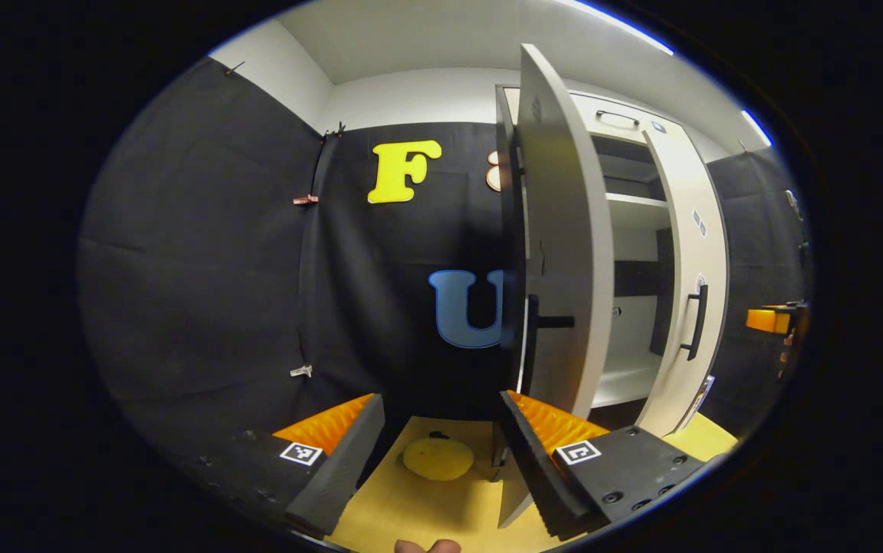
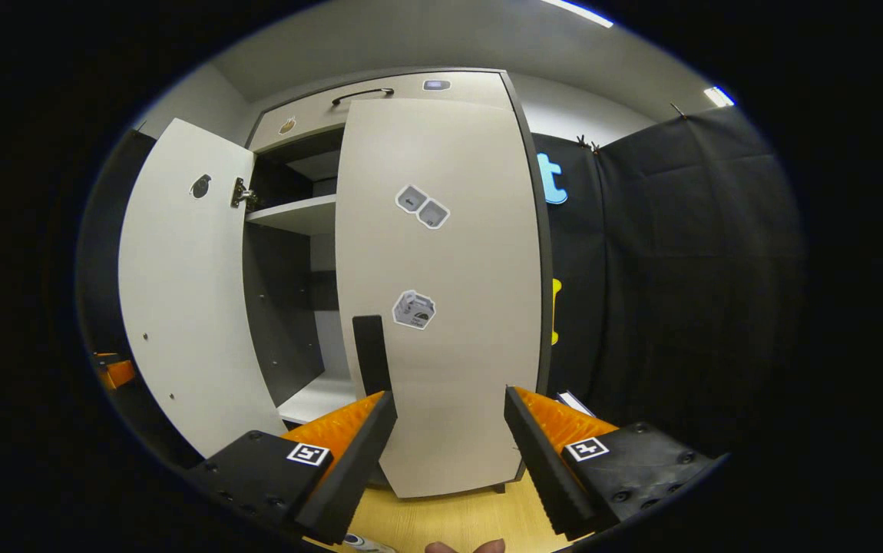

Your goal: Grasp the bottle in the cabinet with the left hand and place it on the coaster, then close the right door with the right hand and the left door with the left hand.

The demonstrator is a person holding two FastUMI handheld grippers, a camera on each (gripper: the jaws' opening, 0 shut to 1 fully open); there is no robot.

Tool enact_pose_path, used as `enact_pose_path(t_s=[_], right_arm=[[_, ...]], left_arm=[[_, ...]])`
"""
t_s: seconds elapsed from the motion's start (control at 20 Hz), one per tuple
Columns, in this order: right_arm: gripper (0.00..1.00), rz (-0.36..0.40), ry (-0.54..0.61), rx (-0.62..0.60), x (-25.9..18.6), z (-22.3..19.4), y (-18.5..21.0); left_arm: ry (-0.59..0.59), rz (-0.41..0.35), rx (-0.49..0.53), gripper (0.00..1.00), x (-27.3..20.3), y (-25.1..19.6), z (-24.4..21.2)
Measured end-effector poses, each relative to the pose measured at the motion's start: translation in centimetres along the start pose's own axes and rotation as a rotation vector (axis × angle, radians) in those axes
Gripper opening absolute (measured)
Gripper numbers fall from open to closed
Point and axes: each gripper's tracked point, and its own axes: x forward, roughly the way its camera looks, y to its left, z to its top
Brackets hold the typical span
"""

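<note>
Now, left gripper [image 1: 441,399]: jaws spread wide with nothing between them, held above the worktop and facing the edge of the left door.
Right gripper [image 2: 449,393]: jaws spread wide and empty, held just before the face of the right door, not touching it.
Coaster [image 1: 438,458]: a round yellow disc lying flat on the worktop, seen low between the left jaws; nothing is seen on it.
Worktop [image 1: 411,507]: pale yellow, carrying the coaster and the foot of the cabinet.
Cabinet [image 2: 380,96]: tall and pale, standing upright on the worktop against the black cloth wall, with a dark handle on its top panel.
Left door [image 1: 564,253]: swung wide open, seen nearly edge-on in the left gripper view, with its dark handle [image 1: 545,322] sticking out sideways.
Right door [image 2: 441,307]: lying flat across the right half of the cabinet front, shut or nearly so; which one cannot be told.
Right door handle [image 2: 371,353]: dark and upright, near the door's left edge, just above the right gripper's left jaw.
Stickers [image 2: 422,207]: small pale ones, seen on the face of the right door.
Shelf [image 2: 292,215]: pale, seen in the open left half of the cabinet, with a dark back behind it.
Cabinet floor [image 2: 319,395]: pale and bare where it is seen behind the left jaw.
</note>
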Motion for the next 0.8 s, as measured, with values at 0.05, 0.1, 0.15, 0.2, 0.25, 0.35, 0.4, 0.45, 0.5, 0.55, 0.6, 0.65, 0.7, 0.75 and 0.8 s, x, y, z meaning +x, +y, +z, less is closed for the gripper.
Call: enact_pose_path(t_s=[0.05, 0.1, 0.15, 0.2, 0.25, 0.35, 0.4, 0.45, 0.5, 0.55, 0.6, 0.65, 0.7, 0.75, 0.8], right_arm=[[0.96, -0.009, 0.002, -0.009, -0.4, -0.1, -0.5], [0.96, -0.018, 0.003, -0.017, -0.7, -0.3, -0.9], [0.96, -0.026, 0.008, -0.022, -1.0, -0.4, -1.4], [0.96, -0.032, 0.013, -0.023, -1.3, -0.6, -1.8], [0.96, -0.036, 0.014, -0.021, -1.6, -0.6, -2.2], [0.96, -0.046, 0.017, -0.013, -2.1, -0.7, -3.1], [0.96, -0.05, 0.019, -0.007, -2.1, -0.8, -3.6], [0.96, -0.051, 0.023, -0.004, -2.2, -1.0, -3.8], [0.96, -0.05, 0.027, -0.002, -2.2, -1.2, -3.9], [0.96, -0.045, 0.033, -0.003, -2.2, -1.4, -4.0], [0.96, -0.04, 0.036, -0.005, -2.2, -1.6, -4.1], [0.96, -0.035, 0.038, -0.006, -2.2, -1.8, -4.2], [0.96, -0.029, 0.039, -0.006, -2.1, -1.9, -4.3], [0.96, -0.024, 0.041, -0.005, -2.1, -2.0, -4.4], [0.96, -0.019, 0.042, -0.005, -2.0, -2.1, -4.5]], left_arm=[[0.005, -0.001, -0.004, 0.95, 0.9, 0.0, -0.3], [0.011, -0.003, -0.009, 0.94, 1.6, -0.1, -0.6], [0.009, -0.008, -0.012, 0.94, 1.8, 0.0, -0.8], [0.007, -0.019, -0.012, 0.95, 2.1, -0.3, -0.7], [-0.002, -0.021, -0.007, 0.95, 2.5, -0.8, -0.5], [-0.015, -0.009, 0.015, 0.94, 2.7, -1.2, -0.4], [-0.015, -0.006, 0.011, 0.93, 2.7, -1.5, -0.5], [-0.014, -0.005, 0.001, 0.94, 2.4, -1.8, -0.6], [-0.009, -0.004, -0.006, 0.95, 2.2, -2.2, -0.6], [-0.006, -0.002, -0.005, 0.95, 2.0, -2.7, -0.8], [-0.007, -0.001, -0.001, 0.95, 1.9, -3.2, -0.8], [-0.006, -0.004, 0.004, 0.95, 1.7, -3.9, -0.7], [-0.004, -0.01, 0.004, 0.95, 1.5, -4.7, -0.7], [0.001, -0.021, 0.0, 0.92, 1.5, -5.7, -0.8], [0.005, -0.037, -0.004, 0.92, 1.5, -6.7, -0.8]])
